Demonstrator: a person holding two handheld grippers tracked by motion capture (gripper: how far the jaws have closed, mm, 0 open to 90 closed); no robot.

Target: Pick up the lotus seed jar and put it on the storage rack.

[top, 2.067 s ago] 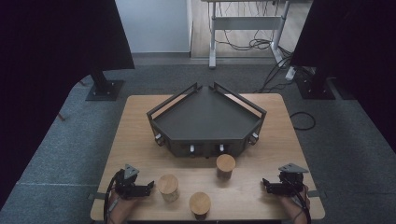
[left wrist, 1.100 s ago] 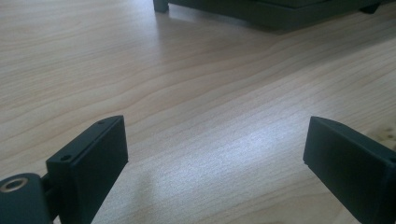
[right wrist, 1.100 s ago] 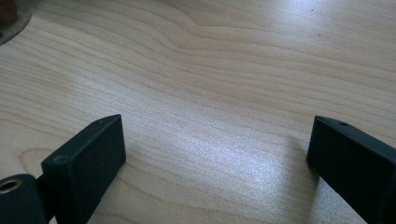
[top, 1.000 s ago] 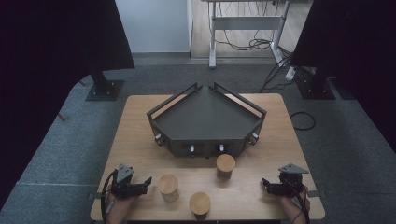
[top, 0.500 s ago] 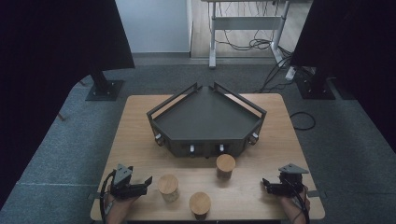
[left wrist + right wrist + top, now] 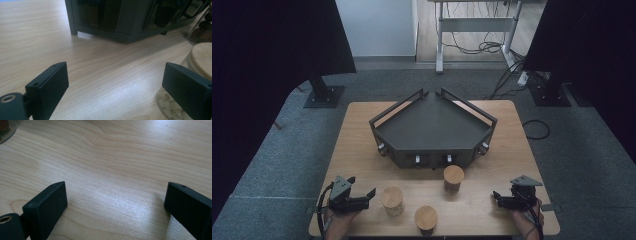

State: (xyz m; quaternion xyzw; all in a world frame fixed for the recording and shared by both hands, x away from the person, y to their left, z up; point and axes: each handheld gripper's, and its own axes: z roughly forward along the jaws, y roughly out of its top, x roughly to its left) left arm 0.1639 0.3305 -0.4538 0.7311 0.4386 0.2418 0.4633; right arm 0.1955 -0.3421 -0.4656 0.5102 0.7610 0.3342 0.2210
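wooden tabletop (image 6: 362, 150), pale grain, rectangular. dark five-sided tray (image 6: 432, 130) sits at the middle toward the far edge, low walls, small knobs along its near face; inside it bare.

three jars with wooden lids stand between the tray and the near edge. first jar (image 6: 453, 178) just off the tray's near face, right of centre. second jar (image 6: 392, 200) left of centre, nearer the near edge. third jar (image 6: 426, 218) closest to the near edge, between the other two. all upright, apart from each other.

left gripper (image 6: 368, 196) lies by the near left corner, fingers wide, nothing between them, pointing at the second jar and near it without touching. in the left gripper view that jar (image 6: 200, 62) sits behind the right-hand finger (image 6: 186, 86); pale contents show through the glass.

right gripper (image 6: 496, 197) by the near right corner, fingers wide over bare wood, well apart from the jars.
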